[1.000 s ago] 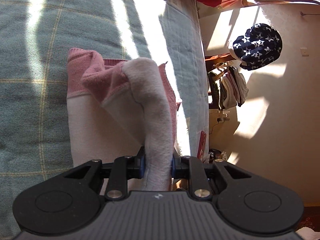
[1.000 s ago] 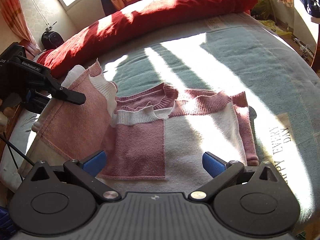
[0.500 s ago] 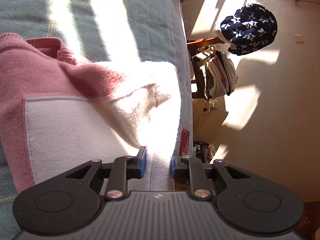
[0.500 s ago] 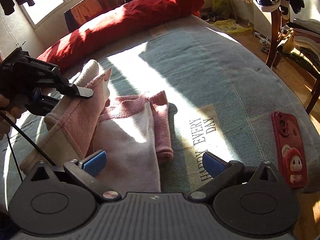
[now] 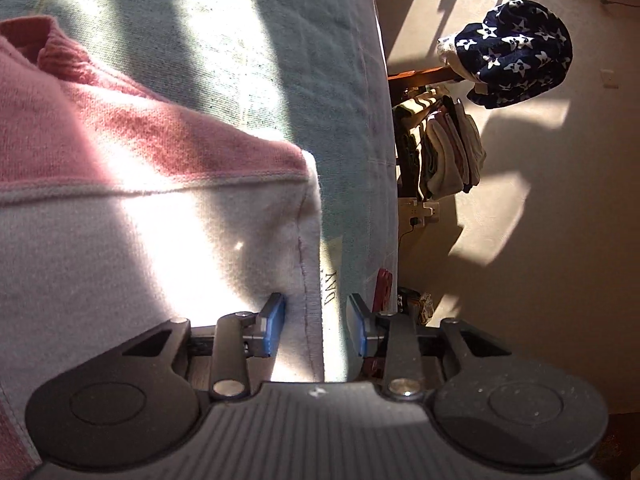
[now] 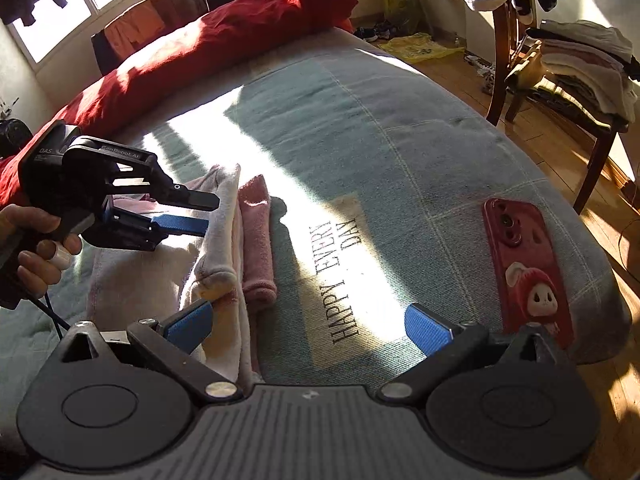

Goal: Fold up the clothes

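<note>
A pink and white sweater (image 5: 152, 216) lies folded on the teal bedspread (image 5: 280, 60). Its white side edge runs between the blue pads of my left gripper (image 5: 317, 328). Those jaws are opening, and a gap shows on the right side of the cloth. In the right wrist view the sweater (image 6: 224, 248) is a narrow folded stack with a pink sleeve alongside. A hand holds the left gripper (image 6: 206, 213) low over its top edge. My right gripper (image 6: 310, 326) is wide open with nothing held, its left pad beside the sweater's near end.
A red phone (image 6: 524, 268) lies on the bedspread (image 6: 360, 128) near its right edge. A red duvet (image 6: 200, 52) runs along the far side. A wooden chair (image 6: 592, 120) with stacked clothes stands on the floor at the right.
The left gripper carried the sweater's raised side across and down onto the stack, then its jaws parted. The right gripper swung right, bringing the phone and chair into view.
</note>
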Motion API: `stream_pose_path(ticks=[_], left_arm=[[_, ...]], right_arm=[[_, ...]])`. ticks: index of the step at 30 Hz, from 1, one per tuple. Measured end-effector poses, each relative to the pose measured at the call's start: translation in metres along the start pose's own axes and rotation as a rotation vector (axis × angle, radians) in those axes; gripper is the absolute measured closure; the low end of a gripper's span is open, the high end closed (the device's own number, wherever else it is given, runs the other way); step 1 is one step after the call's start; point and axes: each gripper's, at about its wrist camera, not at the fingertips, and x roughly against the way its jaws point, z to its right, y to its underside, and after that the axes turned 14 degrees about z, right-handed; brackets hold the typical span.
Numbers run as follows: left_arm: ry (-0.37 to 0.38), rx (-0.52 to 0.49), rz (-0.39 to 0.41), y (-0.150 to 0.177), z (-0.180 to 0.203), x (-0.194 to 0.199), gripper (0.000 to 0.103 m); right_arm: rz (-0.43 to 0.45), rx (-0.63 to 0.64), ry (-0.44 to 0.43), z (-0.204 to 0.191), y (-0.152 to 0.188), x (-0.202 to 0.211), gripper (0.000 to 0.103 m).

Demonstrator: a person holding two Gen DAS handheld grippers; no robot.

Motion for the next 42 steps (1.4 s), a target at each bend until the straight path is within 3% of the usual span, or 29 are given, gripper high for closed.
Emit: stream_pose_path(ticks=[4,8,14,17,20,26,33,42], left_arm=[[0.003,-0.12,0.009,-0.003,0.018,0.008,0.063],[-0.015,-0.327,0.06,-0.006,0.039,0.04,0.054],[-0.2,-0.626,0.129,0.011,0.038,0.093,0.045],[-0.265,-0.633,0.147,0.023,0.02,0.114,0.045],[-0.269,-0.569,0.158,0.03,0.003,0.126,0.045],[-0.265,-0.538,0.164,0.035,-0.01,0.13,0.044],[-0.282,-0.577,0.118,0.032,-0.009,0.121,0.04],[-0.322,-0.632,0.056,0.032,-0.002,0.11,0.035]], right_arm=[[-0.016,0.002,-0.036,-0.009,0.003,-0.003,0.0],[-0.02,-0.009,-0.124,-0.024,0.0,-0.01,0.001],[-0.033,0.032,-0.255,-0.045,-0.015,-0.048,0.03],[-0.053,0.053,-0.266,-0.051,-0.02,-0.076,0.036],[-0.073,0.07,-0.24,-0.059,-0.019,-0.09,0.037],[-0.065,0.103,-0.192,-0.079,-0.011,-0.063,0.037],[-0.175,-0.143,-0.162,-0.039,0.022,-0.046,0.037],[-0.194,-0.338,-0.21,-0.021,0.038,-0.036,0.036]])
